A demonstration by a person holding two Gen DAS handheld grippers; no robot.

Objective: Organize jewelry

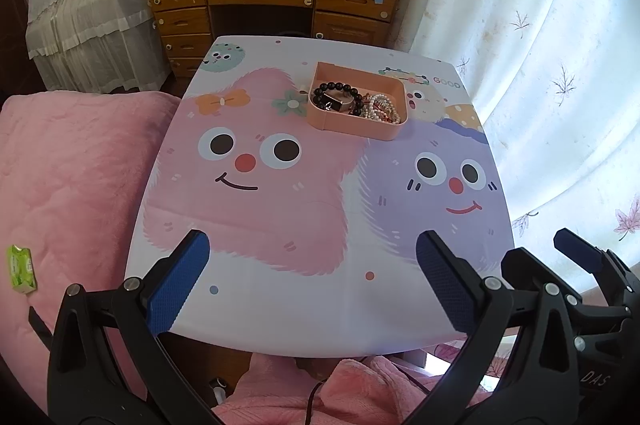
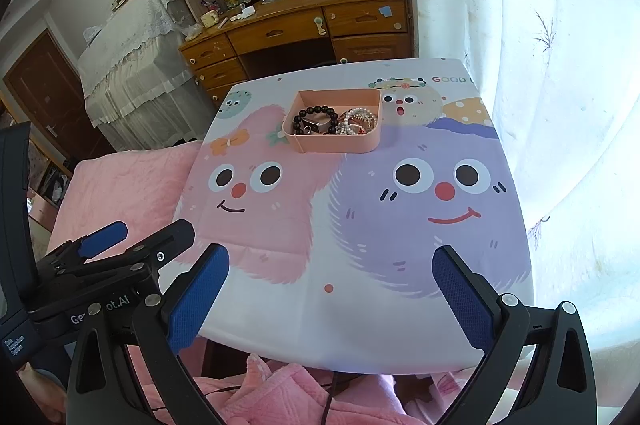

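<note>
Both tongs (image 1: 312, 277) (image 2: 330, 299) are being held spread and empty, so tangled beaded bracelets (image 1: 372, 105) risk being dragged from the pink plastic tray (image 1: 352, 129).

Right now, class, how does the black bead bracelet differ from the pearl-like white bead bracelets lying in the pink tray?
The black round-bead bracelet has large dark beads; the white pearl-like bead bracelets have small pale ones. The black one lies as a single open loop on the tray's left side; the white ones are heaped in a tangle on the right. Both lie inside the pink plastic tray, untouched.
</note>
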